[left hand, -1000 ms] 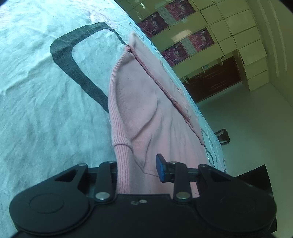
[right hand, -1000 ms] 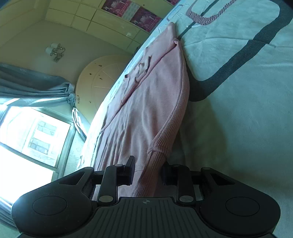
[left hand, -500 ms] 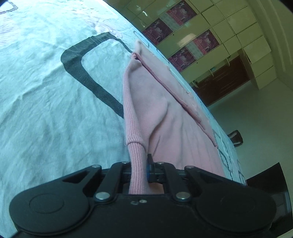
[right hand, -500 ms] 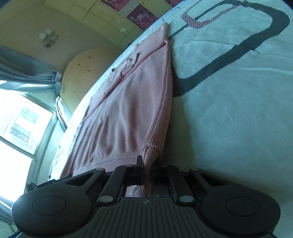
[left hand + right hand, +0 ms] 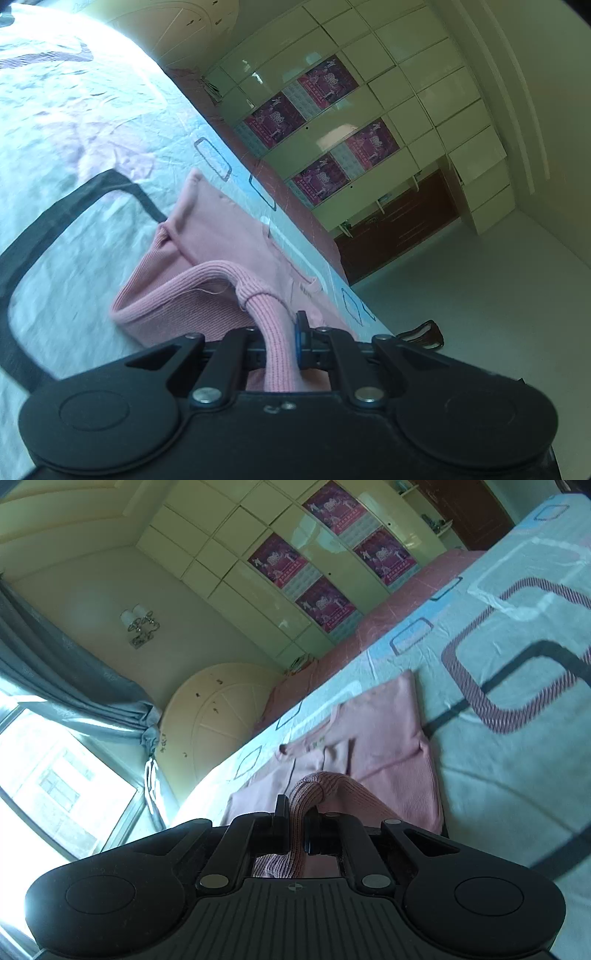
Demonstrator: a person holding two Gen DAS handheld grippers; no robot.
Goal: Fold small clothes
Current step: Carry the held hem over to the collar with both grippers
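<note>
Pink sweater [image 5: 207, 254] lies on the bed [image 5: 74, 140], on a patterned bedsheet, with its ribbed hem lifted at two points. On the left side, the left gripper [image 5: 282, 347] is clamped on the ribbed hem; the fabric rises from the sheet in a curved band and passes between the closed fingers. The lifted edge arches over the flat body of the garment, which stays on the bed beyond it. On the right side, the right gripper [image 5: 295, 827] is likewise clamped on a bunch of ribbed knit, with the rest of the sweater [image 5: 384, 738] spread flat ahead of it toward the neckline.

Step in hand, as judged: the bottom-to-top fold. Both hem corners are gripped and raised, and the lower part has begun to roll over the upper part.

Next move, as judged:
- Carry both grippers forward together, at equal height, toward the neckline.
- Keep the hem taut between the two grips so that the fold line forms straight.
- Lower the hem onto the upper body of the garment before releasing.

Uneven travel would skew the fold; early release would let the knit slump into creases.
</note>
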